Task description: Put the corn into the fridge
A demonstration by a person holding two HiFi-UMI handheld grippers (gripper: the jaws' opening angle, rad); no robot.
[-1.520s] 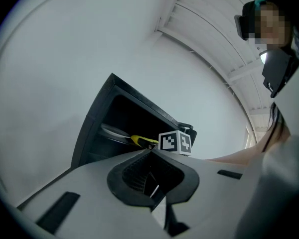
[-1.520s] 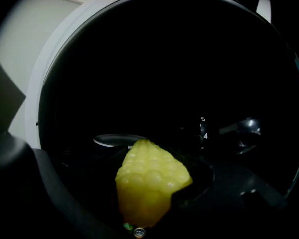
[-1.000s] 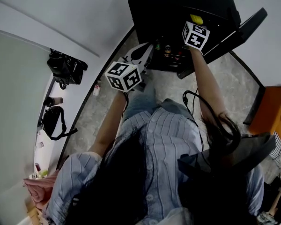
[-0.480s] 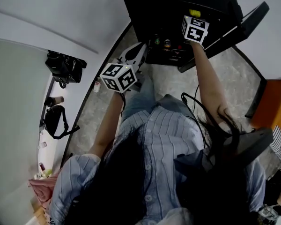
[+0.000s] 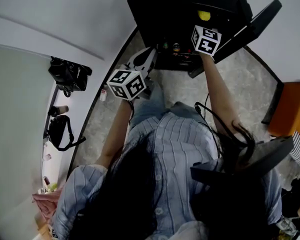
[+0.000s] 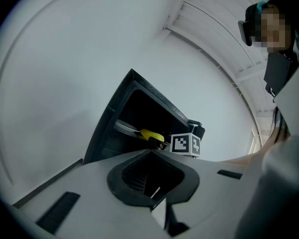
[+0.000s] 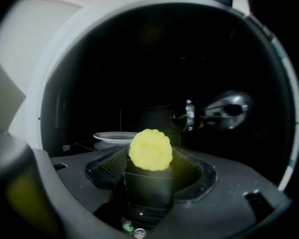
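The yellow corn (image 7: 150, 150) is clamped end-on between the jaws of my right gripper (image 7: 150, 159), which is shut on it. In the head view that right gripper (image 5: 204, 24) reaches into the open black fridge (image 5: 160, 4), with the corn (image 5: 204, 15) just past its marker cube. The left gripper view shows the corn (image 6: 150, 135) level with a fridge shelf. My left gripper (image 5: 150, 54) hangs in front of the fridge's lower left, its jaws together with nothing between them (image 6: 157, 195).
Inside the fridge a white plate (image 7: 114, 137) lies on a shelf left of the corn, and a shiny metal object (image 7: 217, 111) sits at the right. Bottles (image 5: 176, 47) stand low inside. The fridge door (image 5: 250, 26) swings open to the right. Bags (image 5: 69, 74) lie by the wall.
The right gripper with the corn has shifted only slightly at the fridge opening. The left gripper has drifted a little to the left.
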